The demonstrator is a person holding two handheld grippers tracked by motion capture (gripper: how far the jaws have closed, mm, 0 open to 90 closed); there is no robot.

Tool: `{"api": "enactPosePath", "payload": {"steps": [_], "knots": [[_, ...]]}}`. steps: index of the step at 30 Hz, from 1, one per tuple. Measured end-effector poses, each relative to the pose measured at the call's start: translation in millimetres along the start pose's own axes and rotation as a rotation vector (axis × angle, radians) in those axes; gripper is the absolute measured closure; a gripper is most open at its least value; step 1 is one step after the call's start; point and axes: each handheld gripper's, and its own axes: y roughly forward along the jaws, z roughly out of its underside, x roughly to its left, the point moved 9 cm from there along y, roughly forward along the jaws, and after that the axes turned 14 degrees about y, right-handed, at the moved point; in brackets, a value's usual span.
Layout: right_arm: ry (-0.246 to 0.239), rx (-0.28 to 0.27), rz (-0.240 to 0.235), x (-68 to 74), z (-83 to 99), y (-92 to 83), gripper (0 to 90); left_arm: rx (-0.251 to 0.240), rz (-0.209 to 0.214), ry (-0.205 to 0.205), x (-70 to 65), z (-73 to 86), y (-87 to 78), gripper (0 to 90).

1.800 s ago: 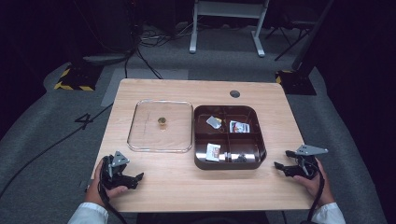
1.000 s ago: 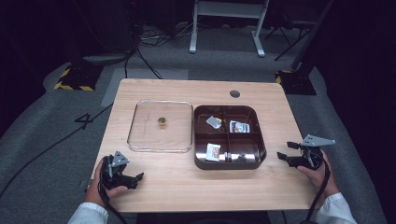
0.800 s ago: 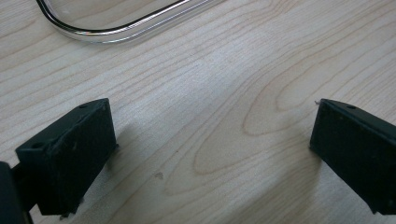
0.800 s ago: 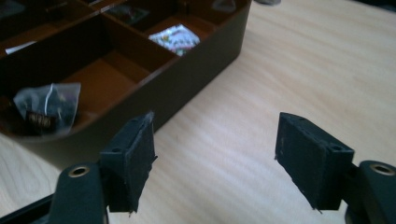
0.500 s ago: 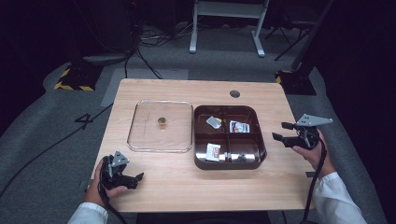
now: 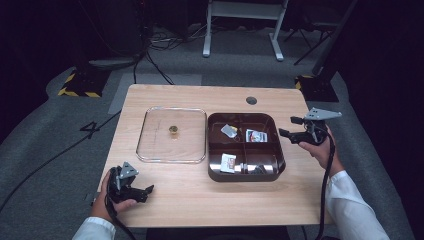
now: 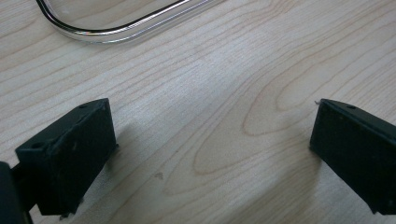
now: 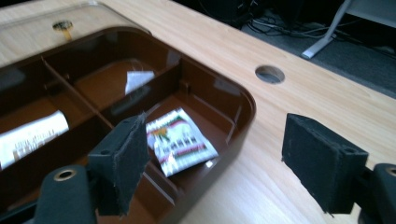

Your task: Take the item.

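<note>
I am working in a dark room: grey floor carrying cables, white stand legs standing beyond the table's far edge.

We count 1 brown divided tray, 1 clear lid, 3 printed packets and 2 claws on 1 counter.

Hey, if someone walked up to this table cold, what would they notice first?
Probably the dark brown divided tray at the middle of the wooden table, with small packets in its compartments, one a printed sachet at the far right. Beside it on the left lies a clear lid with a small brass knob. The right gripper hovers open at the tray's right edge.
</note>
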Motion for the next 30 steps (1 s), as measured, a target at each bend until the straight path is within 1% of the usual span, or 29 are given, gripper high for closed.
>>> {"api": "enactPosePath", "payload": {"steps": [2,6,7,8,9,10,11,12,14,16,17,18,19,21,22,23,25,27,28,30], "knots": [[-0.014,0.001,0.011,1.9,-5.1,5.3,24.4,0.0,0.0,0.001,0.0,0.0,0.0,0.4],[-0.015,0.007,0.003,5.6,-12.0,15.1,25.7,0.0,0.0,0.0,0.0,0.0,0.0,0.4],[-0.025,0.022,0.001,9.3,-14.8,24.4,27.6,0.0,0.0,0.0,0.0,0.0,0.0,0.4],[-0.025,0.022,0.001,9.3,-14.8,24.4,27.6,0.0,0.0,0.0,0.0,0.0,0.0,0.4],[-0.028,0.03,0.0,11.3,-15.7,28.9,28.0,0.0,0.0,0.0,0.0,0.0,0.0,0.4],[-0.031,0.047,-0.001,14.7,-16.8,37.0,29.3,0.0,0.0,0.001,0.0,0.0,0.0,0.4],[-0.031,0.047,-0.001,14.7,-16.8,37.0,29.3,0.0,0.0,0.001,0.0,0.0,0.0,0.4],[-0.039,0.061,0.001,18.8,-18.1,47.1,31.2,0.0,0.0,0.0,0.0,0.0,0.0,0.4],[-0.048,0.069,0.012,21.6,-18.1,54.3,32.5,0.0,0.0,0.001,0.0,0.0,0.0,0.4],[-0.044,0.085,0.006,26.1,-16.0,63.7,34.3,0.0,0.0,0.0,0.1,0.0,0.0,0.4],[-0.05,0.105,0.003,28.3,-13.7,68.9,34.6,0.0,0.0,0.0,0.0,0.0,0.0,0.4],[-0.05,0.105,0.003,28.3,-13.7,68.9,34.6,0.0,0.0,0.0,0.0,0.0,0.0,0.3],[-0.055,0.128,0.005,30.2,-10.8,74.6,35.4,0.0,0.0,0.001,0.1,0.0,0.0,0.3],[-0.07,0.192,0.013,33.9,-2.9,87.6,38.4,-0.001,0.0,-0.001,-0.1,-0.1,0.1,0.4],[-0.08,0.225,0.022,35.5,1.4,94.3,39.2,0.0,0.0,0.001,0.1,0.0,0.0,0.4],[-0.082,0.243,0.032,35.8,3.6,98.1,40.3,0.0,0.0,0.0,0.0,0.0,0.0,0.4],[-0.097,0.302,0.056,36.9,10.5,107.5,41.5,0.001,0.002,0.0,-0.1,0.0,0.0,0.4],[-0.101,0.363,0.071,37.3,16.6,115.9,42.7,0.001,0.003,0.0,0.0,0.0,0.0,0.3],[-0.09,0.404,0.09,36.2,18.2,121.3,43.0,0.0,0.002,0.0,-0.1,-0.1,0.1,0.4],[-0.054,0.431,0.094,37.0,18.2,124.8,44.5,-0.001,0.002,0.0,-0.1,-0.1,0.1,0.3]]}}
